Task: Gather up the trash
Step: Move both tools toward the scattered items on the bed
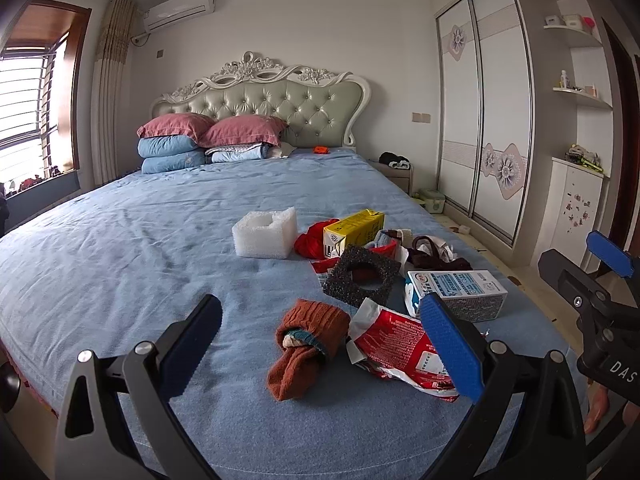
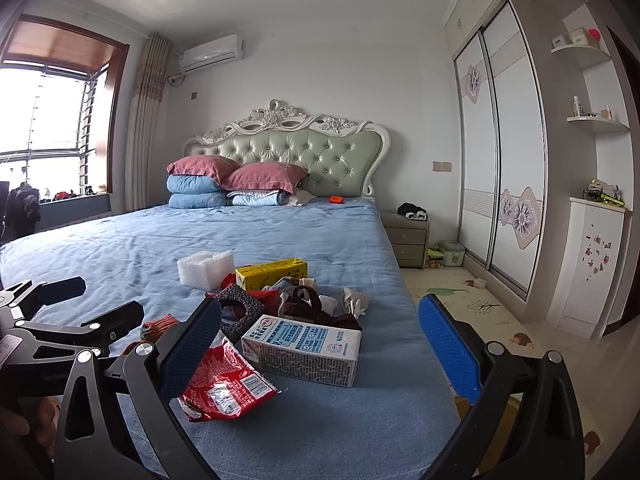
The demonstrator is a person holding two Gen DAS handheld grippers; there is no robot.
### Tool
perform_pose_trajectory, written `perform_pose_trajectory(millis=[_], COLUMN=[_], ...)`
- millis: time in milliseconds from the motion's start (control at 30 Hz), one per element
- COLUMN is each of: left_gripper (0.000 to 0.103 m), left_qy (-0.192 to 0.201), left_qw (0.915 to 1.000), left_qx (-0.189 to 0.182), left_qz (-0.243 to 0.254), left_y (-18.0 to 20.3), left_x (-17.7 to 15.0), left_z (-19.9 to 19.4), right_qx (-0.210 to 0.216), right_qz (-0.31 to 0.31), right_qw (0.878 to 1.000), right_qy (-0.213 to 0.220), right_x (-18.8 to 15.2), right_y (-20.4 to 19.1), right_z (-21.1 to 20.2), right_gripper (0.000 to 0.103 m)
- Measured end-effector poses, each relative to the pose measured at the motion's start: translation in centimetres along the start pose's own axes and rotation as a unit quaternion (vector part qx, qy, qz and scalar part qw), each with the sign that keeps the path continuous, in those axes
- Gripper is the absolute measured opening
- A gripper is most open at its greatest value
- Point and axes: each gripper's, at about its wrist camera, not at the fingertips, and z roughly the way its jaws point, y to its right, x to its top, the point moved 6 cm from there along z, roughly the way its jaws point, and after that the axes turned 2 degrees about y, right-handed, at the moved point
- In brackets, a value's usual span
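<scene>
Both tools are released, holding nothing, above a blue bed (image 1: 120, 248). A torn red wrapper (image 1: 400, 350) lies beneath the left tool (image 1: 320, 344); a white carton (image 2: 304, 350) lies between the right tool's (image 2: 320, 344) fingers.

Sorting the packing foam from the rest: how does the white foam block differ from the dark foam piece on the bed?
The white foam block is thick and boxy, resting flat with a notch cut in its top; the dark foam piece is a thin, coarse square frame with a hole through its middle. The white one lies apart on the bare blue sheet; the dark one leans tilted on the pile of clutter. Both are loose packing foam.
</scene>
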Motion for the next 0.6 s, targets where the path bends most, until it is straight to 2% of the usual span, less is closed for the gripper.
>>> perform_pose_trajectory(millis=[600], left_gripper=[0.099], left_qy=[-0.02], left_qw=[0.9998], left_qx=[0.002], left_qz=[0.002], left_y=[-0.2], left_x=[-0.6], left_z=[1.6], right_qx=[0.009], right_qz=[-0.003], right_qw=[1.0], right_qy=[-0.008], right_x=[-0.4], right_y=[-0.5], right_z=[0.3], right_gripper=[0.095])
